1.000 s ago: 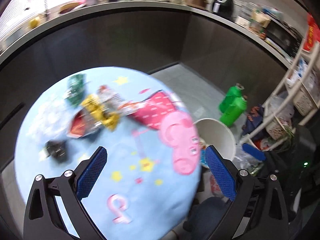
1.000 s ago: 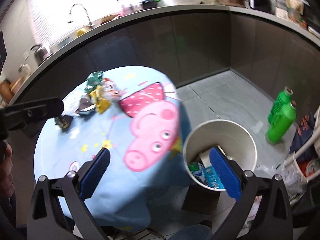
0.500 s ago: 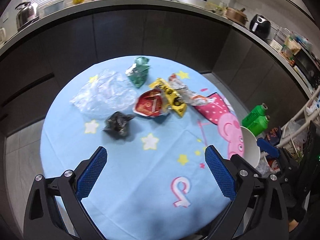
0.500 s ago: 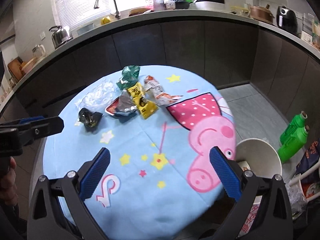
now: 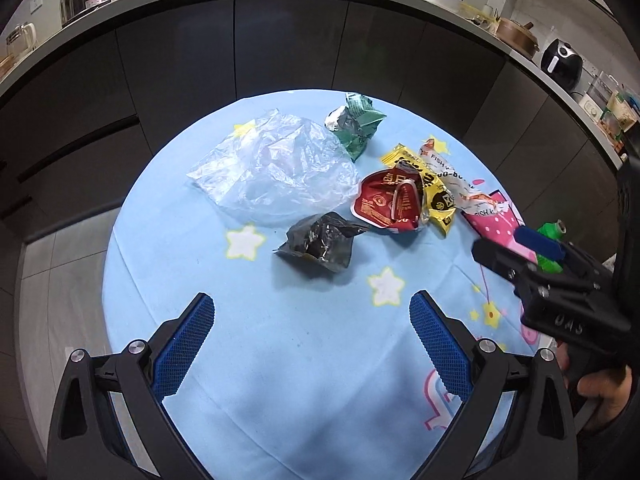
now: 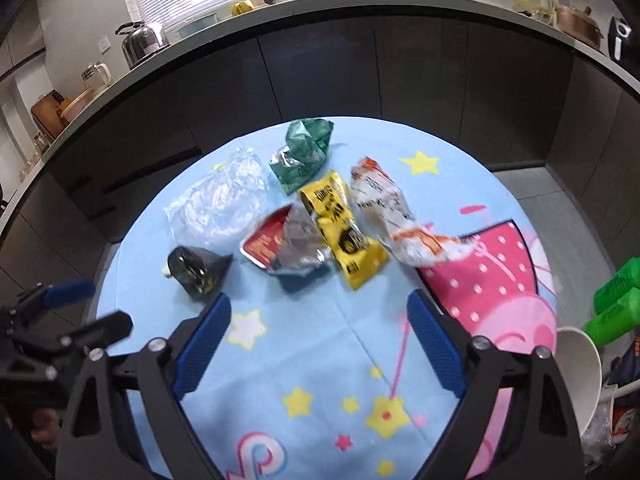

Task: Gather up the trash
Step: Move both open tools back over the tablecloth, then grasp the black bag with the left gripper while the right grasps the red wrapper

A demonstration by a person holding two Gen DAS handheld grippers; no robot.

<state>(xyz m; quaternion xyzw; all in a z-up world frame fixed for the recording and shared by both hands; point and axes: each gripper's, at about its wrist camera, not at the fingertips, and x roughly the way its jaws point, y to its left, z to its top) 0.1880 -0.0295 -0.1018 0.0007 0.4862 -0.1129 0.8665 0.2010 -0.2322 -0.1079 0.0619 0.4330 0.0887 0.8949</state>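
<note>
Both tools, left (image 5: pixel 311 342) and right (image 6: pixel 320 346), are released and empty. Advisable approach: left tool straddles the black wrapper (image 5: pixel 320 245), descends to the table (image 5: pixel 280 360), then clenches.

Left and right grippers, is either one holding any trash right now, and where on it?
Nothing is held. The left gripper and the right gripper are both open above the tablecloth, with the black wrapper untouched ahead.
</note>
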